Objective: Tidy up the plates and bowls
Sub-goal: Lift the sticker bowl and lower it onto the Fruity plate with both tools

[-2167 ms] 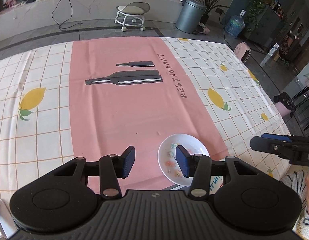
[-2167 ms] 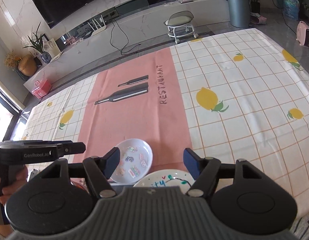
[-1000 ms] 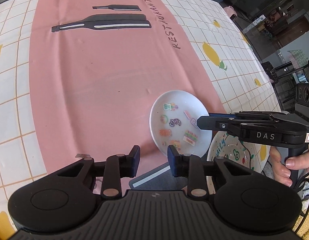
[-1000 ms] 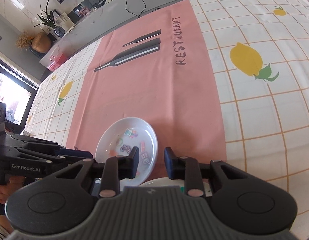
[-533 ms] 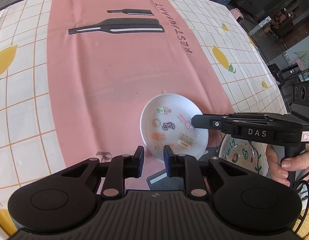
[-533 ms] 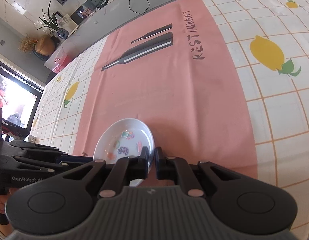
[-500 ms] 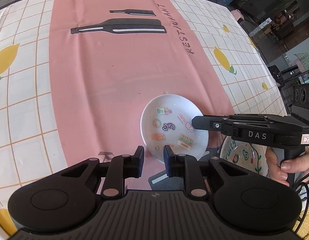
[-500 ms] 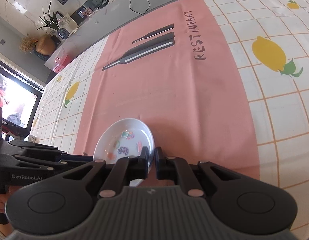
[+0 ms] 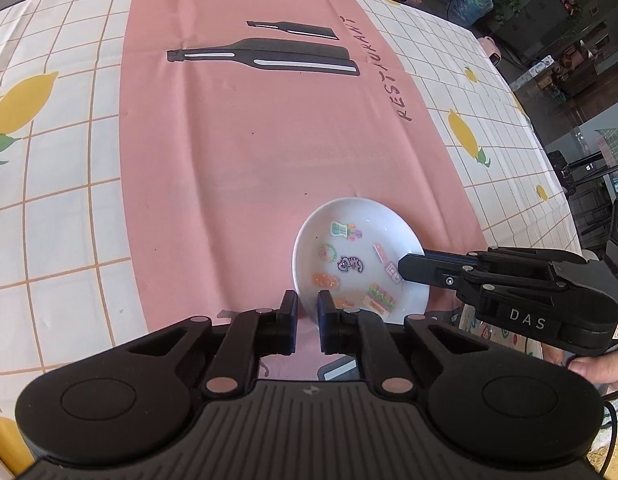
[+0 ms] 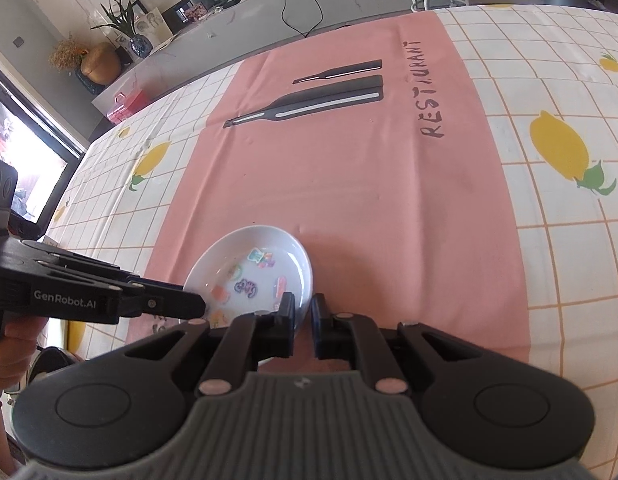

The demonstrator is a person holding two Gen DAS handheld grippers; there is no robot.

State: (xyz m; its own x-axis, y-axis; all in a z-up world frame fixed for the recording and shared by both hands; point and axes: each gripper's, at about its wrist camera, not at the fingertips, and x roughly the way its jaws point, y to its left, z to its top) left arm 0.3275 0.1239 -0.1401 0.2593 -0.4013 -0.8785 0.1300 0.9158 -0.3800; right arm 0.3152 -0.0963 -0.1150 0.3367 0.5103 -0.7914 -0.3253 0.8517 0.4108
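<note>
Pink-clothed surface [image 9: 237, 168]: both claws, left claw [image 9: 307, 306] and right claw [image 10: 303, 306], clamped on bowl [image 9: 359, 258] rim; stacking not yet done.

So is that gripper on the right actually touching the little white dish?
Touching. In the right wrist view the right gripper is shut on the white dish, its rim pinched between both fingers.

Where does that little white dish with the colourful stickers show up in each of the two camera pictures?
Left wrist view: the white dish sits low and right of centre, just beyond the left gripper, on the pink cloth.
Right wrist view: the white dish sits low and left of centre, just beyond the right gripper.
Shared landmark: the printed word RESTAURANT on the pink cloth.
</note>
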